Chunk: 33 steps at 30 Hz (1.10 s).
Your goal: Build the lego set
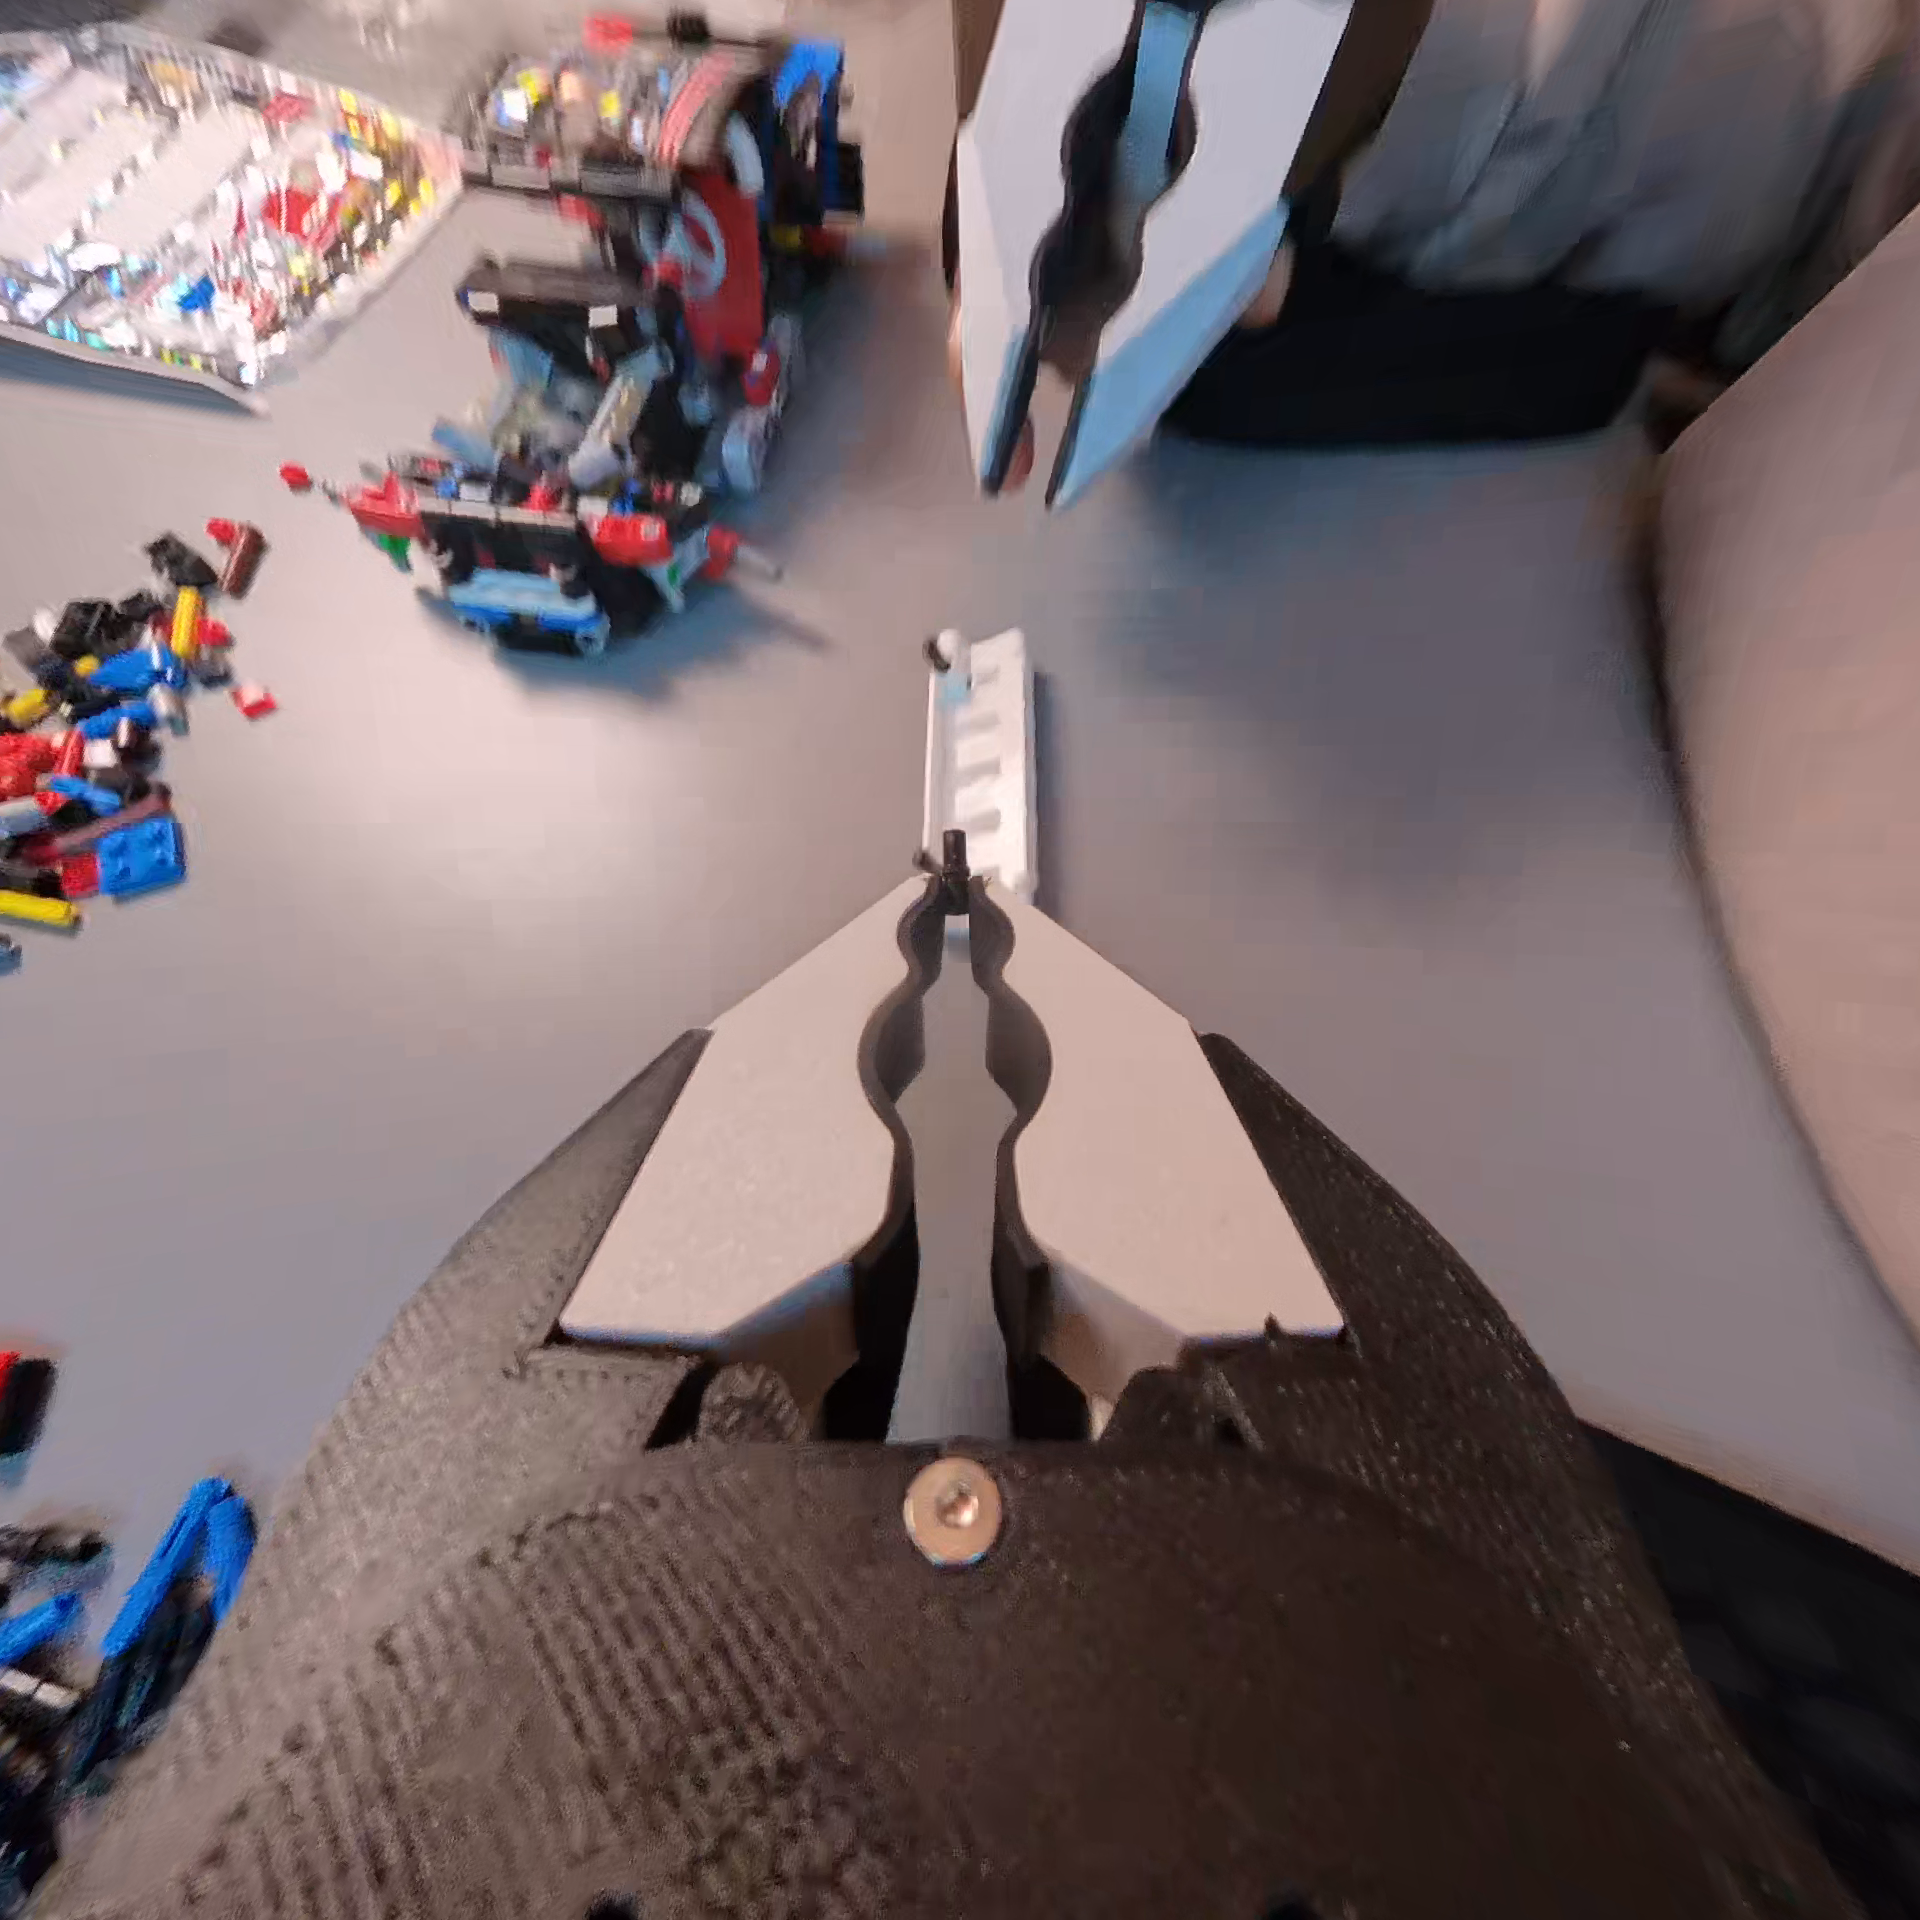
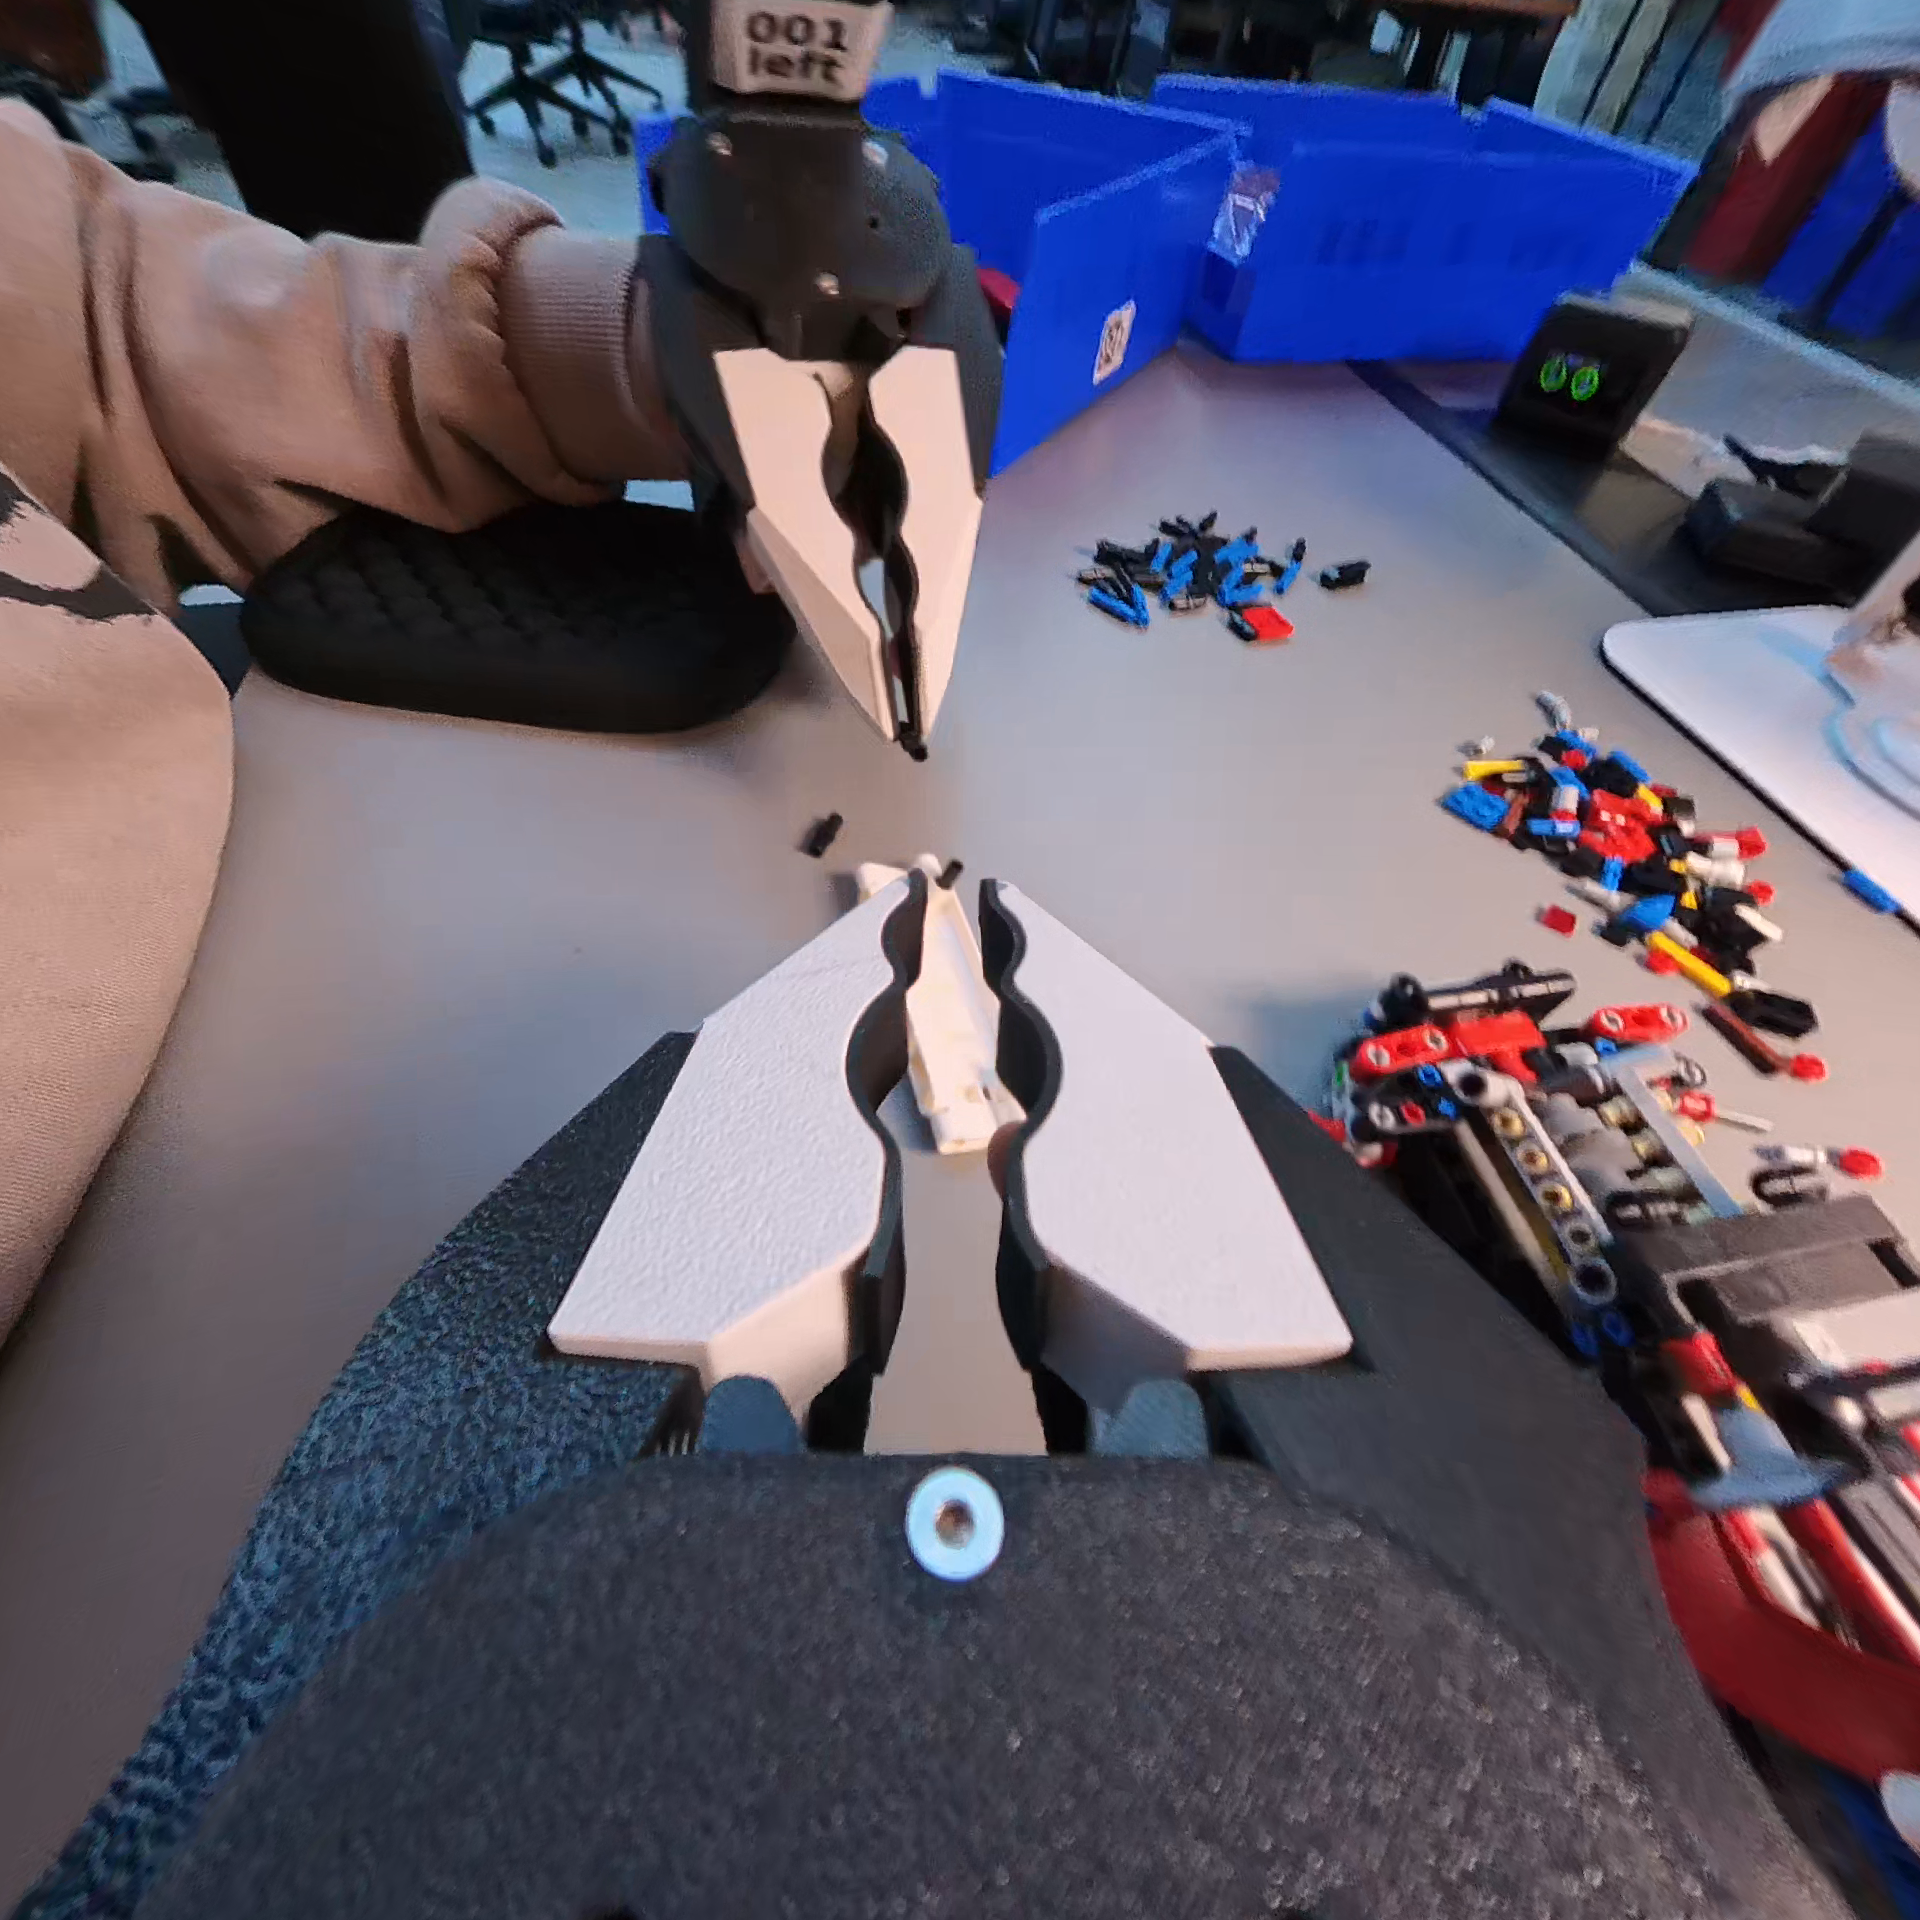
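My left gripper (image 1: pixel 951 899) is shut on a small black pin (image 1: pixel 954 857) and holds it just above the near end of a long white lego piece (image 1: pixel 987 748) that lies flat on the grey table. In the right wrist view the left gripper (image 2: pixel 906 732) hangs tip-down with the pin (image 2: pixel 915 748) at its tip. My right gripper (image 2: pixel 951 896) is open and empty, hovering over the white piece (image 2: pixel 951 1023), which shows through the gap between its jaws. The right gripper (image 1: pixel 1023 494) is beyond the piece's far end. A second black pin (image 2: pixel 821 833) lies loose by the piece.
A half-built red, black and blue model (image 2: pixel 1558 1164) stands right of my right gripper. Loose piles of pieces (image 2: pixel 1631 862) (image 2: pixel 1195 571) lie beyond it. Blue bins (image 2: pixel 1351 208) stand at the back. A black padded rest (image 2: pixel 509 613) and a person's sleeve (image 2: pixel 260 343) are at left. A parts tray (image 1: pixel 187 208) is far left. The black padded rest (image 2: pixel 509 613) is about 15 cm from my left fingertips.
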Motion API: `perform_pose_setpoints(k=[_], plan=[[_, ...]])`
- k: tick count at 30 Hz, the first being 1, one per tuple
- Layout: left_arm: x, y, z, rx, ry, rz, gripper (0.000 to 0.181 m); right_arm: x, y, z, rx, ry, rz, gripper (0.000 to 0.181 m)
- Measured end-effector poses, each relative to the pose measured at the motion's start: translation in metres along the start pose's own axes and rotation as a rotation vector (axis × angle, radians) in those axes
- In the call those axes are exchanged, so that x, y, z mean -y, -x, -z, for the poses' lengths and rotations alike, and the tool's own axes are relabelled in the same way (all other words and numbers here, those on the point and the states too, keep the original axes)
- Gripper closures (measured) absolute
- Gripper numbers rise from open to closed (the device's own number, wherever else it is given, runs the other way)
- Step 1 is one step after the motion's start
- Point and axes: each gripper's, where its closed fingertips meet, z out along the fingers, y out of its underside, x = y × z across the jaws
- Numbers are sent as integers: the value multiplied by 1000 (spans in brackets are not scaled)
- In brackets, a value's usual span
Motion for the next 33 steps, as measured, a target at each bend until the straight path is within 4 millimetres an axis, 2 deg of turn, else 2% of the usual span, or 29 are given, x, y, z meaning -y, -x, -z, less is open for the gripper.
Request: perform_pose_setpoints(k=[2, 6, 12, 15, 33], plan=[[21, -12, 5, -75, -116, 18, 180, 11, 12, -4, 23, -48, 63, 173], [36, -28, 2, -132, -180, -12, 180, 19, 27, -16, 66, -66, 106, 169], [34, -37, -10, -161, -150, -29, 180, 17, 36, -27, 110, -54, 110, 170], [31, -39, -13, -171, -140, -30, 180, 16, 38, -29, 118, -51, 115, 178], [36, -43, -11, -188, -183, -21, 180, 15, 41, -27, 158, -53, 71, 180]])
